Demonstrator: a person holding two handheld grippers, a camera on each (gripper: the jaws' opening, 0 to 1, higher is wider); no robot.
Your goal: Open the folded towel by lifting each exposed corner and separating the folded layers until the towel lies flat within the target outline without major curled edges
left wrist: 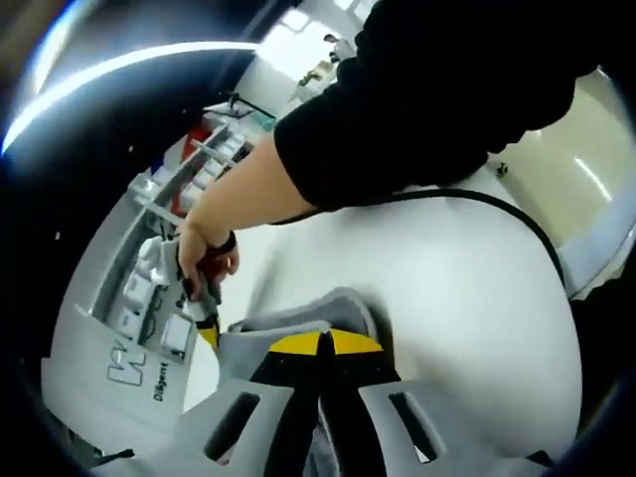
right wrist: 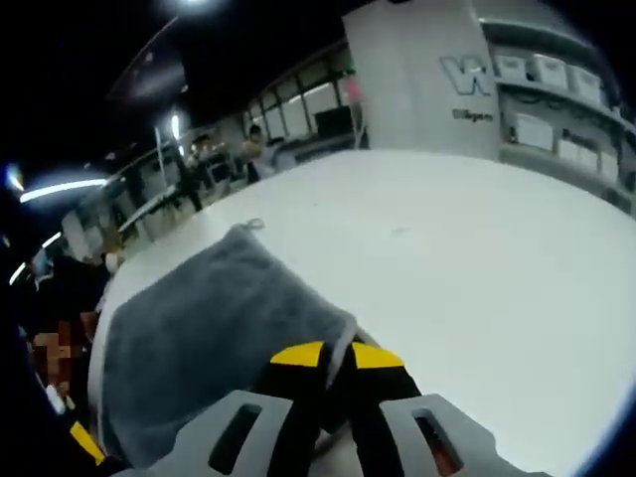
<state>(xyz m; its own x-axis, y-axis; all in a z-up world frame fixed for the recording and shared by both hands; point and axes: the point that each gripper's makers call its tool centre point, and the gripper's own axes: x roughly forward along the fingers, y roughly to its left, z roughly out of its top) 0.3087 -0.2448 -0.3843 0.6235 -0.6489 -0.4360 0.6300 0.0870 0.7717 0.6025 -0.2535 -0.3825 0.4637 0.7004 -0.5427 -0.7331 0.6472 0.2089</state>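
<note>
I have both grippers, left gripper [left wrist: 320, 370] and right gripper [right wrist: 336, 383], pinched closed on the grey towel [right wrist: 209, 328] at six o'clock; it looks soft and limp, so corners suit best.

A: Bright overhead strip lights [right wrist: 62, 189] streak and glare; the white table [right wrist: 477, 268] is evenly lit and nearly washed out.

B: Both views are soft and heavily bent at the edges. The dark sleeve [left wrist: 447, 89] is underexposed and the background is blurry.
</note>
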